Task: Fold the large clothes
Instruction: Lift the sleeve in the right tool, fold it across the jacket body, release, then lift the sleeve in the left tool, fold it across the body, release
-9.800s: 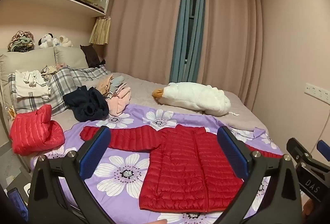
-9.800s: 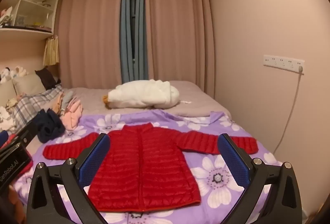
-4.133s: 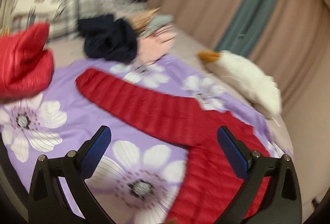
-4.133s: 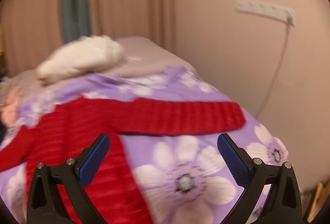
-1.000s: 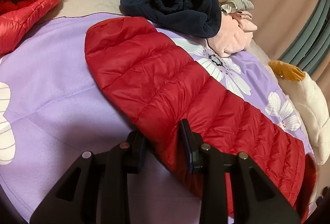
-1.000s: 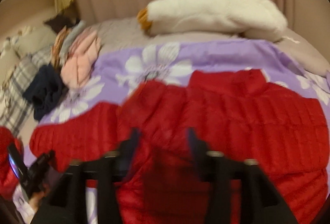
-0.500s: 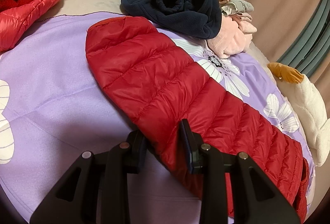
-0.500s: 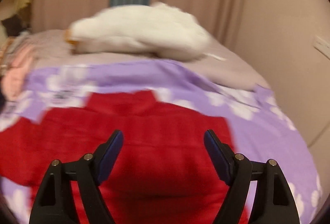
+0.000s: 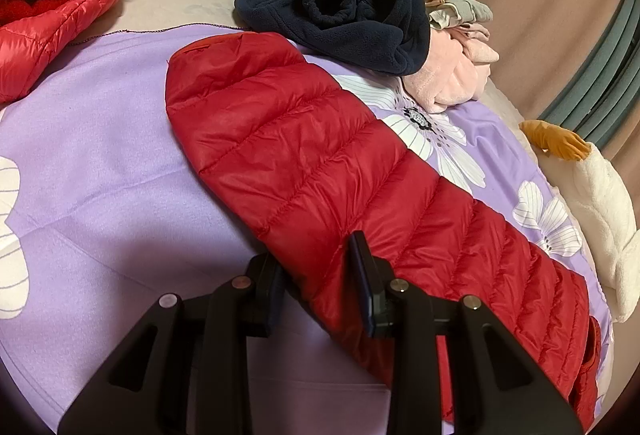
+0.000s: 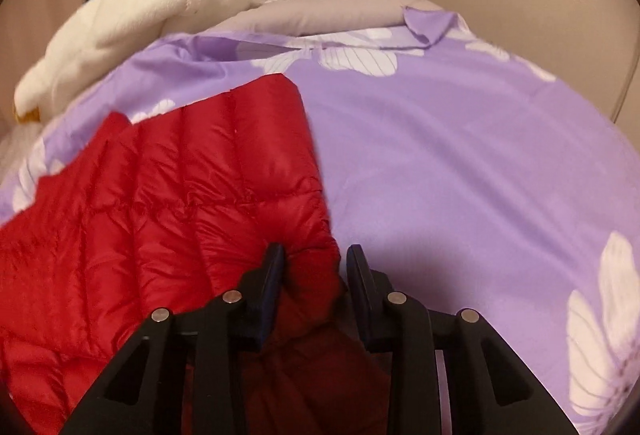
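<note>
The left claw (image 9: 320,271) is clenched on the near edge of the red jacket's sleeve (image 9: 288,139), which runs ahead of it to a cuff lying flat on the purple floral sheet (image 9: 80,155), probably so the sleeve can be swung over the body. The right claw (image 10: 314,267) is closing on a bunched edge of the red jacket (image 10: 160,195), fabric already between its pads. Beyond lie a navy fleece (image 9: 340,7) and a white plush toy (image 10: 132,11), clear of the fold.
</note>
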Action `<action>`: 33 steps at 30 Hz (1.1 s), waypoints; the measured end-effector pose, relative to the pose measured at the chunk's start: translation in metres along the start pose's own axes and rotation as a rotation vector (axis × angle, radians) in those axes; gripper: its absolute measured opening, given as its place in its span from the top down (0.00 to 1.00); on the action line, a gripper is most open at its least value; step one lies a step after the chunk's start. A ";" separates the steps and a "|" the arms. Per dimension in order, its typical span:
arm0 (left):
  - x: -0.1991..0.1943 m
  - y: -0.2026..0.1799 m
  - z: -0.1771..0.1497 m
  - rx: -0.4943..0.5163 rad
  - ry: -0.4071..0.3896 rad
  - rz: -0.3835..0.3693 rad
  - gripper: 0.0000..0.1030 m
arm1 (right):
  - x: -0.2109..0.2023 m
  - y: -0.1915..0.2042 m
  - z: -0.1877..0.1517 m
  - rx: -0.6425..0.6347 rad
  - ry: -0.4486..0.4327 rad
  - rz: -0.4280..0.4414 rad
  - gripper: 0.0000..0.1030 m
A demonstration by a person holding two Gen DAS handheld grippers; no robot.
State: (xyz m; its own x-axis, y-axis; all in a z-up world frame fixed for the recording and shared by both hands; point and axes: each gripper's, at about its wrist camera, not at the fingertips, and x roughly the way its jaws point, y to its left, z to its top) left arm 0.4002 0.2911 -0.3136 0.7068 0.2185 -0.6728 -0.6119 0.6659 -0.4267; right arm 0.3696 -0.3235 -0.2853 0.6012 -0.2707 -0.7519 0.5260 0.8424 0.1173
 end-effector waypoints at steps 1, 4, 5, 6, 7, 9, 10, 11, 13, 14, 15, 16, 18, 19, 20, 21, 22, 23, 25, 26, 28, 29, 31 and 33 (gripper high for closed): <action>0.000 0.000 0.000 -0.001 0.000 -0.001 0.69 | -0.001 0.000 -0.001 0.006 -0.003 0.005 0.70; 0.000 0.001 0.000 -0.009 0.000 -0.010 0.69 | -0.001 -0.004 0.001 0.008 -0.003 0.007 0.69; 0.000 0.001 0.000 -0.010 0.000 -0.011 0.69 | 0.000 -0.004 0.000 0.008 -0.003 0.007 0.68; 0.000 0.001 0.000 -0.010 0.000 -0.010 0.69 | 0.000 -0.004 0.000 0.007 -0.003 0.006 0.68; 0.000 0.001 0.000 -0.008 0.000 -0.009 0.69 | 0.000 -0.003 0.000 0.006 -0.003 0.006 0.68; 0.000 0.002 0.000 -0.008 0.000 -0.008 0.69 | 0.001 -0.005 0.000 0.008 -0.002 0.010 0.67; 0.000 0.002 0.000 -0.008 0.000 -0.009 0.69 | 0.001 -0.006 0.000 0.011 -0.003 0.014 0.67; 0.000 0.002 0.000 -0.010 0.000 -0.010 0.69 | 0.000 -0.007 0.000 0.015 -0.003 0.019 0.67; 0.000 0.001 0.000 -0.011 0.000 -0.011 0.69 | 0.001 -0.010 0.002 0.028 -0.003 0.036 0.66; 0.000 0.001 0.000 -0.010 0.000 -0.010 0.69 | 0.002 -0.013 0.002 0.034 -0.003 0.045 0.66; 0.000 0.001 0.000 -0.009 0.000 -0.008 0.69 | 0.003 -0.014 0.003 0.041 -0.003 0.056 0.64; 0.000 0.001 0.000 -0.006 0.001 -0.004 0.69 | 0.003 -0.017 0.003 0.053 -0.003 0.076 0.63; 0.001 -0.002 0.000 0.008 0.002 0.013 0.69 | 0.001 -0.027 0.005 0.095 0.008 0.130 0.60; 0.001 -0.004 0.000 0.016 0.003 0.023 0.69 | -0.002 -0.033 0.005 0.104 0.022 0.149 0.58; 0.001 -0.006 0.000 0.027 0.003 0.036 0.69 | -0.008 -0.038 0.004 0.101 0.028 0.158 0.52; 0.001 -0.008 0.000 0.039 0.004 0.052 0.69 | -0.014 -0.045 0.002 0.092 0.027 0.150 0.45; 0.002 -0.011 0.000 0.055 0.004 0.071 0.69 | -0.021 -0.052 -0.001 0.084 0.021 0.123 0.43; 0.002 -0.015 -0.001 0.073 0.002 0.092 0.69 | -0.028 -0.057 -0.002 0.076 0.015 0.090 0.43; 0.004 -0.021 -0.001 0.110 0.002 0.138 0.69 | -0.037 -0.071 -0.006 0.085 -0.004 0.044 0.43; 0.004 -0.024 -0.001 0.123 0.001 0.156 0.69 | -0.036 -0.080 -0.010 0.110 -0.005 0.056 0.43; 0.004 -0.029 -0.003 0.154 -0.003 0.201 0.69 | -0.029 -0.096 -0.017 0.176 0.009 0.126 0.43; 0.004 -0.033 -0.004 0.174 -0.007 0.233 0.68 | -0.029 -0.101 -0.018 0.201 -0.008 0.157 0.43; 0.004 -0.038 -0.005 0.207 -0.011 0.278 0.68 | -0.032 -0.099 -0.016 0.197 -0.024 0.158 0.43; 0.005 -0.044 -0.007 0.244 -0.014 0.320 0.68 | -0.030 -0.089 -0.014 0.157 -0.018 0.120 0.43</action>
State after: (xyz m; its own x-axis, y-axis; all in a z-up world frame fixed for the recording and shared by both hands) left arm 0.4282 0.2583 -0.3021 0.5004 0.4511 -0.7390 -0.7007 0.7124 -0.0396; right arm 0.2966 -0.3838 -0.2821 0.6752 -0.1823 -0.7148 0.5362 0.7867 0.3058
